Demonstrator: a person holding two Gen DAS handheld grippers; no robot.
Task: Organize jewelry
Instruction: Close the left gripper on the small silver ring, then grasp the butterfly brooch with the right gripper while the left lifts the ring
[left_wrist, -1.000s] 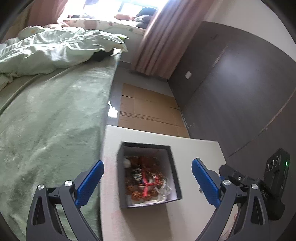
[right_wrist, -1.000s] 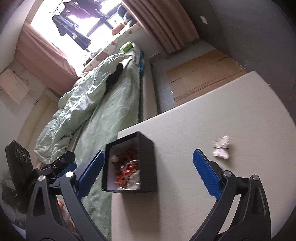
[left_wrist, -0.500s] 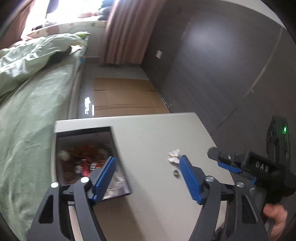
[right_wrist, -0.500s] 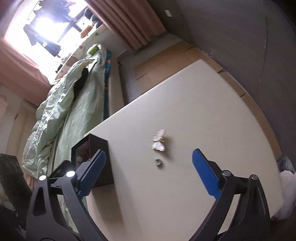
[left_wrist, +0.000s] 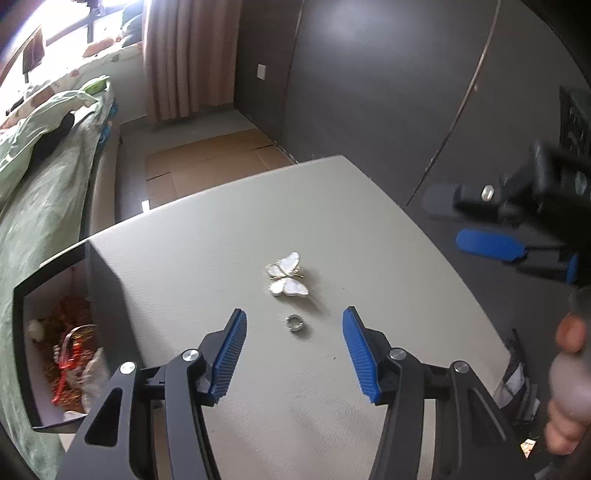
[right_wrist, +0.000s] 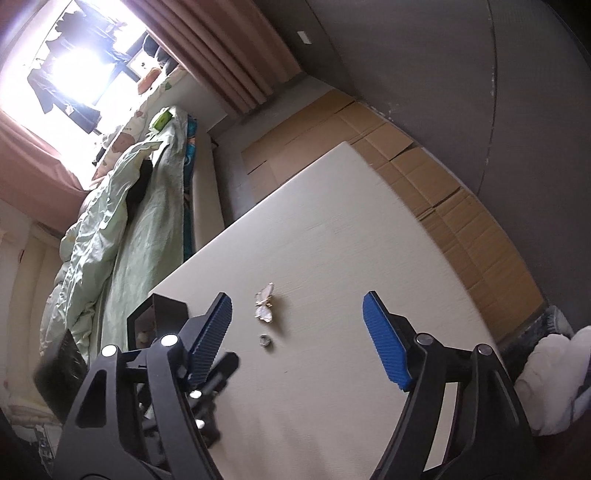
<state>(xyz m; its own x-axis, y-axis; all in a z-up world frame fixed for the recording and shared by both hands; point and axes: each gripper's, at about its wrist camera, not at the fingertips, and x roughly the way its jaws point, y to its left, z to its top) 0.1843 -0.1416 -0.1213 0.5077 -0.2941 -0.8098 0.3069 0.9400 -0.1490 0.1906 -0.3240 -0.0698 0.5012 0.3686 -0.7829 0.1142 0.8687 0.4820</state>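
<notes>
Over a pale table (left_wrist: 207, 236), the left gripper (left_wrist: 293, 334) frames a small silver ring (left_wrist: 294, 324), its jaws just closing yet spread and gripping nothing; a white butterfly brooch (left_wrist: 286, 275) lies just beyond, the black jewelry box (left_wrist: 44, 266) far left, while the right gripper (right_wrist: 297, 334), also narrowing, is spread and empty

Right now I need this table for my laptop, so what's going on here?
A person is sorting jewelry with a hand-held gripper in each hand. The left hand-held gripper hangs just above a small silver ring on the table; its jaws have just been closing but nothing is between them yet. A butterfly brooch lies beside the ring. The right hand-held gripper is empty too, its jaws also narrowing. An open black box of jewelry sits at the table's edge.
</notes>
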